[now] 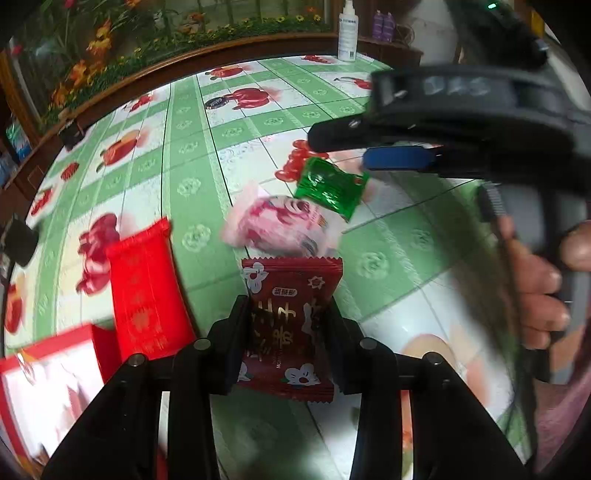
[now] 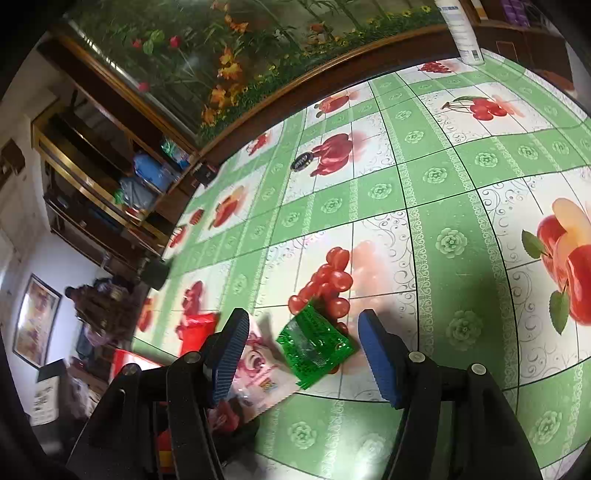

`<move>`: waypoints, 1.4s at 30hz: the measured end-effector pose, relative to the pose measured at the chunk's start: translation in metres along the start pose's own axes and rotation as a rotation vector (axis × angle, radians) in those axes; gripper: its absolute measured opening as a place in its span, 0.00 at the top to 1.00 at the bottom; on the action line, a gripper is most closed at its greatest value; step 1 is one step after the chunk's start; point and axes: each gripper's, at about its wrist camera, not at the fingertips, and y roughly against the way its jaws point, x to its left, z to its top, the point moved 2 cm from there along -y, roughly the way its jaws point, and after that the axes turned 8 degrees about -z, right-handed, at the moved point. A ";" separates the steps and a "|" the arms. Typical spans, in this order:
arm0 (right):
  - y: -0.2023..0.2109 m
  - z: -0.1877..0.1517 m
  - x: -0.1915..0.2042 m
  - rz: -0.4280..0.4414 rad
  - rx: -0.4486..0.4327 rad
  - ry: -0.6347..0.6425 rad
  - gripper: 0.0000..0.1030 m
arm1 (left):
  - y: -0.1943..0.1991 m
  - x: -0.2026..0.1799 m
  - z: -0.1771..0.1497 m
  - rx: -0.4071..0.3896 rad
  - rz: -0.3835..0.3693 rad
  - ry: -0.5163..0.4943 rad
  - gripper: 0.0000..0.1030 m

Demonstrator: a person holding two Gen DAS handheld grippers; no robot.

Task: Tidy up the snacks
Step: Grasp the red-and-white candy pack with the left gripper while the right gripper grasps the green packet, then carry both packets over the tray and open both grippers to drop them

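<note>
My left gripper (image 1: 286, 314) is shut on a dark red snack packet (image 1: 291, 284) with white flowers printed on it, pads pressing its two long sides just above the tablecloth. Just beyond it lie a pink packet (image 1: 277, 225) and a green foil packet (image 1: 330, 186). In the right wrist view my right gripper (image 2: 304, 321) stands open low over the table. The green packet (image 2: 314, 343) lies between its blue-padded fingers (image 2: 376, 354), untouched, and the pink packet (image 2: 258, 369) lies partly under the left finger. The right gripper (image 1: 340, 149) also shows from the side, above the green packet.
A flat red bag (image 1: 147, 291) and a red-and-white box (image 1: 48, 376) lie to the left. A white spray bottle (image 1: 348, 33) stands at the far table edge, a small black disc (image 1: 216, 102) nearer. A hand (image 1: 535, 288) holds the right gripper's handle. The green fruit-print tablecloth (image 2: 443, 221) stretches away to the right.
</note>
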 end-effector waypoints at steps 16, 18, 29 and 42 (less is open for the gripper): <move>-0.026 -0.033 0.050 -0.410 -0.085 0.429 0.58 | 0.039 -0.012 -0.054 -0.028 -0.087 0.164 0.66; -0.025 -0.035 0.052 -0.397 -0.080 0.436 0.61 | 0.043 -0.013 -0.057 -0.035 -0.088 0.173 0.66; 0.020 -0.013 0.040 -0.148 -0.124 0.231 0.68 | 0.071 -0.013 -0.058 -0.110 -0.024 0.175 0.66; 0.052 -0.011 0.055 0.094 -0.170 0.154 0.68 | 0.103 -0.015 -0.053 -0.196 -0.023 0.157 0.66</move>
